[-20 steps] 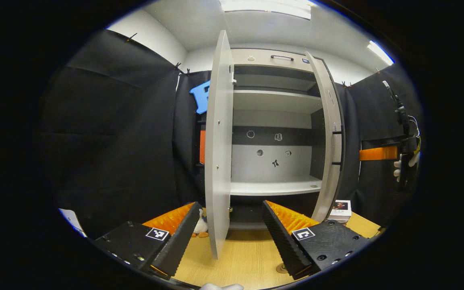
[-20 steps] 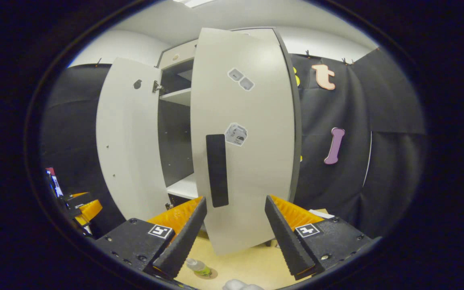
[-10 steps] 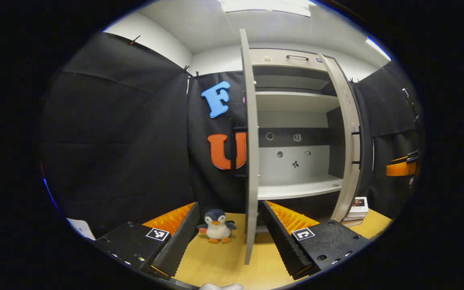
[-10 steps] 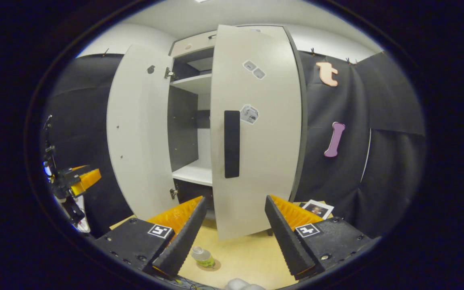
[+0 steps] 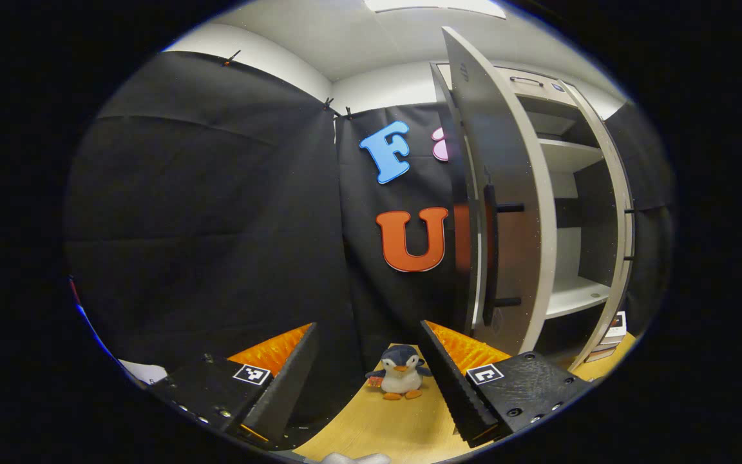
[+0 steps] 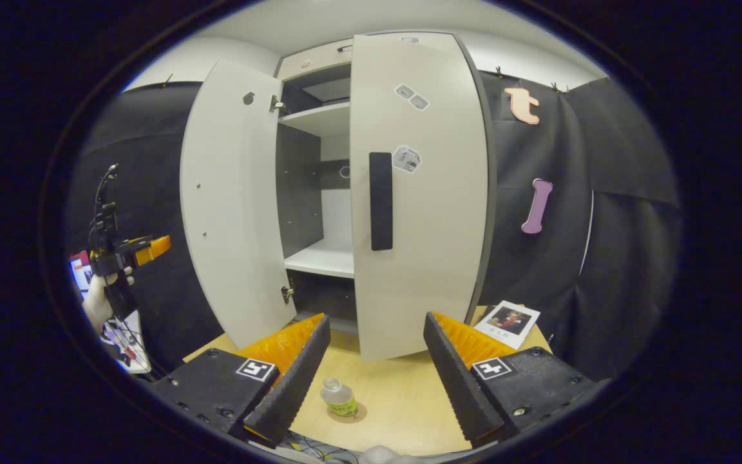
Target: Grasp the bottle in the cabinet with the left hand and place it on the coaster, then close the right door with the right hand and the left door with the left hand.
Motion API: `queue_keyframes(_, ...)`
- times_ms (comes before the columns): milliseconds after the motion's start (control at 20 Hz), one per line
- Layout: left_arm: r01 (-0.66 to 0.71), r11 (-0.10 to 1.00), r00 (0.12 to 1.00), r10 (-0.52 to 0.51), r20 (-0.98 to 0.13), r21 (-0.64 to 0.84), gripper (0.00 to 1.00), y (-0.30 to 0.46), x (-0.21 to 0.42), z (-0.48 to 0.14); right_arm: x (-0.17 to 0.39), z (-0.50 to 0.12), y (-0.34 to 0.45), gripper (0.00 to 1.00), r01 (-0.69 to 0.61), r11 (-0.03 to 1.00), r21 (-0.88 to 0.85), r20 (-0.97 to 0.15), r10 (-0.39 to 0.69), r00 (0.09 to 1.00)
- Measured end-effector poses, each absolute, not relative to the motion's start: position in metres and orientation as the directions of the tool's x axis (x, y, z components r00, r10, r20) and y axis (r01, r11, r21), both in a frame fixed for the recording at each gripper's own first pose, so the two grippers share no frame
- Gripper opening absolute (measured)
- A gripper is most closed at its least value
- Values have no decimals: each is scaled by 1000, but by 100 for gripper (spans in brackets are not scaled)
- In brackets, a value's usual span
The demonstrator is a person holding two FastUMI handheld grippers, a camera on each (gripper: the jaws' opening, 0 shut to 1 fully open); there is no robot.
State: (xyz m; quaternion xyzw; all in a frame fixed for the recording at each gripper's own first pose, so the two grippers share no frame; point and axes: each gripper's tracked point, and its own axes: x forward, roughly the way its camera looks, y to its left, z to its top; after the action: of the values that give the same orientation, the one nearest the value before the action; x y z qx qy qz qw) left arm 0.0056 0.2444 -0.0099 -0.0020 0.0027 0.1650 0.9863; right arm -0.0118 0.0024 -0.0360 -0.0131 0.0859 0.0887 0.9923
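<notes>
The bottle (image 6: 339,398) stands on the coaster (image 6: 361,412) on the worktop (image 6: 397,399), at 6 o'clock in the right gripper view. Both doors hang ajar: right door (image 6: 419,193), left door (image 6: 232,200). The right tool (image 6: 376,380) and left tool (image 5: 368,380) gape wide, holding nothing.

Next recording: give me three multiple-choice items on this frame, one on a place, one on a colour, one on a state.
1. Where is the bottle?
A. on the cabinet shelf
B. on the coaster
C. in a gripper

2. What colour is the right door's handle?
A. black
B. white
C. orange

3. How does the left door stand?
A. shut
B. wide open
C. off its hinges

Answers:
1 B, it stands on the round coaster on the table.
2 A, a black bar on the pale door.
3 B, it swings well out from the cabinet.
</notes>
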Motion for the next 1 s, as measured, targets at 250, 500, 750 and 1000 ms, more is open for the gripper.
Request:
queue_keyframes(250, -305, 952, 951, 306, 45, -21, 95, 240, 35, 17, -20, -39, -8, 96, -150, 989, -6, -183, 146, 972)
queue_keyframes(500, -279, 960, 959, 279, 57, -18, 95, 220, 58, 26, -22, -43, -14, 96, -137, 991, 6, -194, 136, 971)
queue_keyframes(750, -279, 960, 958, 279, 57, -19, 93, 218, 59, 27, -20, -44, -13, 96, -155, 988, 11, -201, 154, 967)
queue_keyframes(1000, -256, 965, 962, 260, 88, -54, 94, 202, 53, 37, -16, -45, -12, 96, -175, 984, 24, -195, 177, 965)
